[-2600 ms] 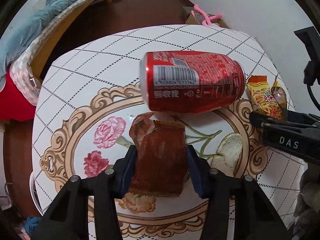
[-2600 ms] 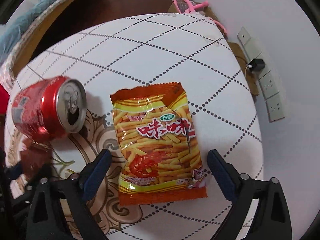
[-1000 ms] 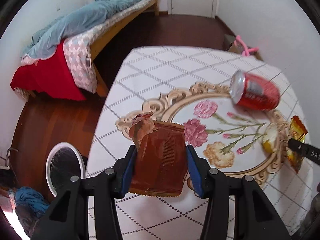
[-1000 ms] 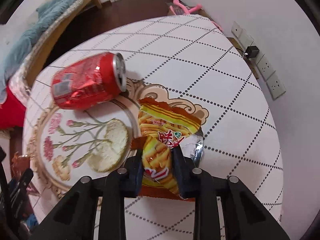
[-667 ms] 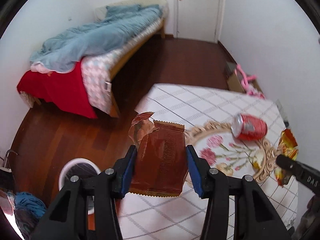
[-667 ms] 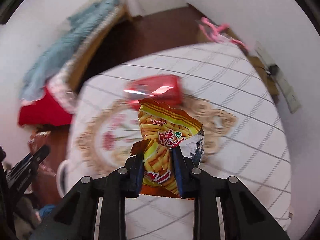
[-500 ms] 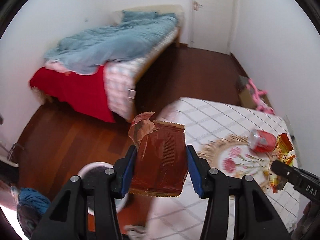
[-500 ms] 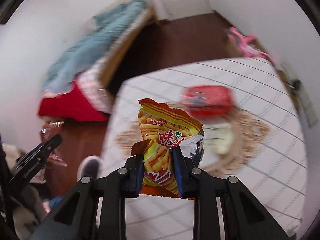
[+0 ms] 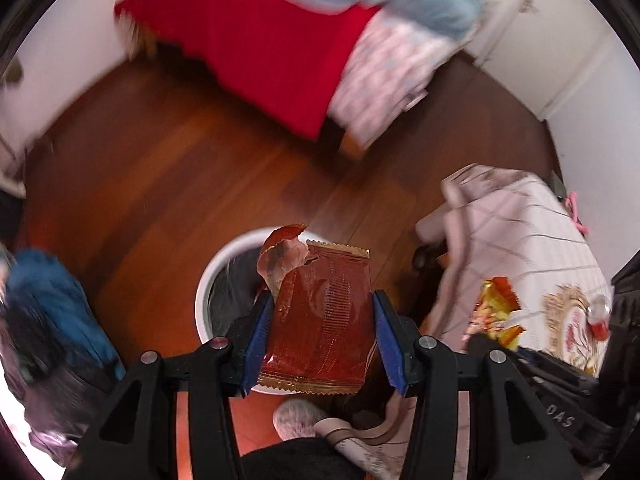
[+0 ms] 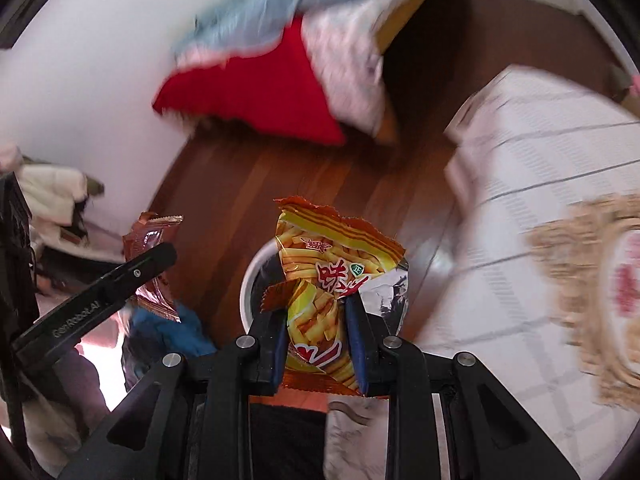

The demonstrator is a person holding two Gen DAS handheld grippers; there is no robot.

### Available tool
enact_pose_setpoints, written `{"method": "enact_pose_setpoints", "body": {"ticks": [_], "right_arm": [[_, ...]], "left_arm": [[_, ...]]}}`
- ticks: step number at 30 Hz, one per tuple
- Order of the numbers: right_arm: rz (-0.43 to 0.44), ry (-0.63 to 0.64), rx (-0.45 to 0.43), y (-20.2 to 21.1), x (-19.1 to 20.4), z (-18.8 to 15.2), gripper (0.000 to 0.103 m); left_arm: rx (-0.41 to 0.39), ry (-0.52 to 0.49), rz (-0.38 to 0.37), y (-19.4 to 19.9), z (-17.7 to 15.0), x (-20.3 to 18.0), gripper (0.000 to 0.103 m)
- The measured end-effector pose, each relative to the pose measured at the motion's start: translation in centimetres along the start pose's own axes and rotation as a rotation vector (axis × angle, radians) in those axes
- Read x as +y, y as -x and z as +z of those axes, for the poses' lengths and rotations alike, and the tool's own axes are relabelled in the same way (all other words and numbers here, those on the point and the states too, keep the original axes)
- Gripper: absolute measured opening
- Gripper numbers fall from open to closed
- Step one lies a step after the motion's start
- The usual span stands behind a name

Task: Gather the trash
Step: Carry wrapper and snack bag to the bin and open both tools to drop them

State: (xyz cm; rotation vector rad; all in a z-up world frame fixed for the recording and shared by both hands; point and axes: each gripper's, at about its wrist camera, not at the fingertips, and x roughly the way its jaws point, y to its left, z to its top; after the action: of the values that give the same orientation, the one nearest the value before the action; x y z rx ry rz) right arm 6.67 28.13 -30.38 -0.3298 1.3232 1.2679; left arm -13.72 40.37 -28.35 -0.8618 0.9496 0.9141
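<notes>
Both swung off table: left hand-held gripper (image 9: 320,330) clamps brown wrapper (image 9: 320,320), right hand-held gripper (image 10: 316,340) chip bag (image 10: 328,280), above bin (image 9: 208,284).

Left tool (image 9: 320,334), right tool (image 10: 316,336) clamped.

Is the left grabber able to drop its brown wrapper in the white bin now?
Probably yes. The left gripper holds the brown wrapper in front of the white bin on the floor, whose open mouth shows behind it, with nothing seen between them. The height above it is hard to judge.
</notes>
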Motion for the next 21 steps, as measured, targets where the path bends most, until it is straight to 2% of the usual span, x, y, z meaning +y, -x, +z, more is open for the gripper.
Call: {"method": "enact_pose_setpoints", "body": {"ticks": [2,6,11,12,13,16,18,20,21], "right_arm": [[-0.004,-0.003,0.073,-4.6,0.9,0.4,0.028],[-0.021,-0.001,0.193,-12.4,1.7,1.3,0.028],[-0.036,-0.018,0.281,-18.5,1.8,1.5,0.028],[-0.039,-0.016,0.292,-19.0,2.1,1.3,0.03],[-0.039,-0.017,0.303,-19.6,1.9,1.3,0.033],[-0.04,-0.005,0.329,-21.4,2.2,1.4,0.058],[-0.052,0.014,0.334,-22.2,2.5,1.7,0.068],[-0.076,0.042,0.333,-22.4,2.9,1.8,0.087],[-0.086,0.05,0.331,-22.4,3.0,1.8,0.093]], "left_arm": [[0.065,0.035,-0.008,-3.0,0.3,2.2,0.047],[0.146,0.082,-0.001,-6.9,0.4,5.4,0.051],[0.175,0.144,-0.006,-8.5,0.1,8.1,0.079],[0.173,0.154,0.0,-8.5,0.0,8.6,0.092],[0.169,0.165,0.006,-8.5,-0.1,9.2,0.099],[0.156,0.184,0.055,-8.1,-0.6,10.6,0.099],[0.125,0.182,0.104,-7.6,-1.1,11.4,0.099],[0.101,0.175,0.142,-7.2,-1.4,11.9,0.101],[0.09,0.172,0.162,-6.8,-1.7,12.1,0.103]]}}
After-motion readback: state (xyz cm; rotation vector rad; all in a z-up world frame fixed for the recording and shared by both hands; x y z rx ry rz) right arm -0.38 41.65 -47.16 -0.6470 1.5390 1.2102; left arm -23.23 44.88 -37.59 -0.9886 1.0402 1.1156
